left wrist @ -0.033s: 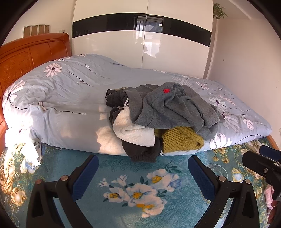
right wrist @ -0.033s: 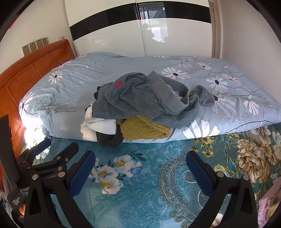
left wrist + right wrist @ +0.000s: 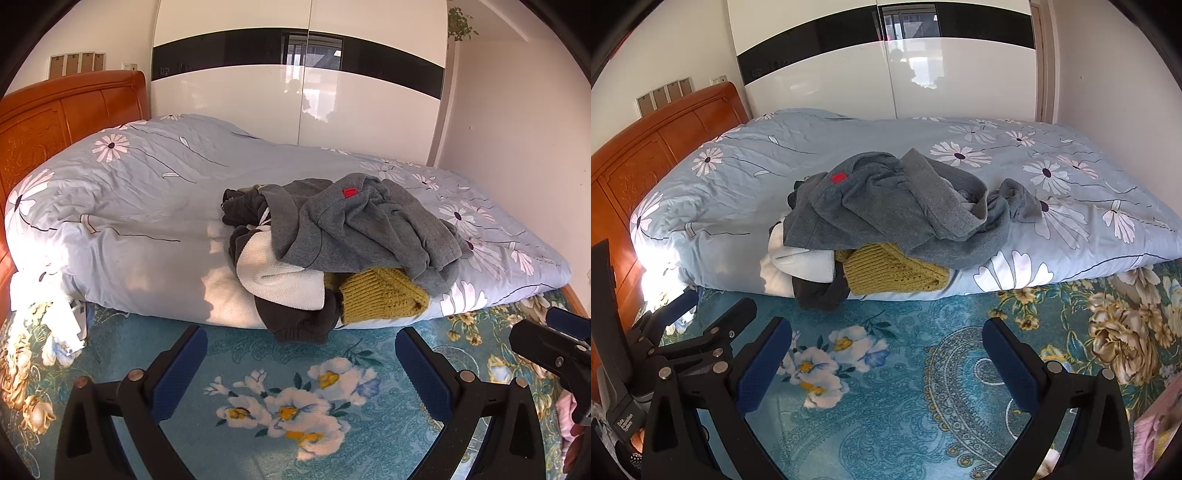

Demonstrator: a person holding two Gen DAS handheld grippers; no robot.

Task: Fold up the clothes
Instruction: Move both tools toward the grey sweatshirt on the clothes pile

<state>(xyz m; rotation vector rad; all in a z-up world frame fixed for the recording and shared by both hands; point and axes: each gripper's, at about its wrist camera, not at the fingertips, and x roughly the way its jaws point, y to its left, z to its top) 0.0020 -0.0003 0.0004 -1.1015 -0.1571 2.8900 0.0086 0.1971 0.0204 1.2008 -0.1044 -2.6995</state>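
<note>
A pile of clothes lies on the near edge of a folded blue floral duvet (image 3: 147,206) on the bed. On top is a grey sweatshirt (image 3: 362,225) (image 3: 886,206) with a red tag. Under it are a mustard knit (image 3: 384,295) (image 3: 894,273), a white fleece (image 3: 280,277) (image 3: 801,262) and a dark garment (image 3: 299,321) (image 3: 816,291). My left gripper (image 3: 301,373) is open and empty, low over the teal floral bedspread (image 3: 280,406), short of the pile. My right gripper (image 3: 886,365) is open and empty, also short of the pile.
An orange wooden headboard (image 3: 55,118) stands at the left. A white and black wardrobe (image 3: 295,85) is behind the bed. The right gripper's body shows at the right edge of the left wrist view (image 3: 546,350); the left gripper's body shows at the left of the right wrist view (image 3: 701,343).
</note>
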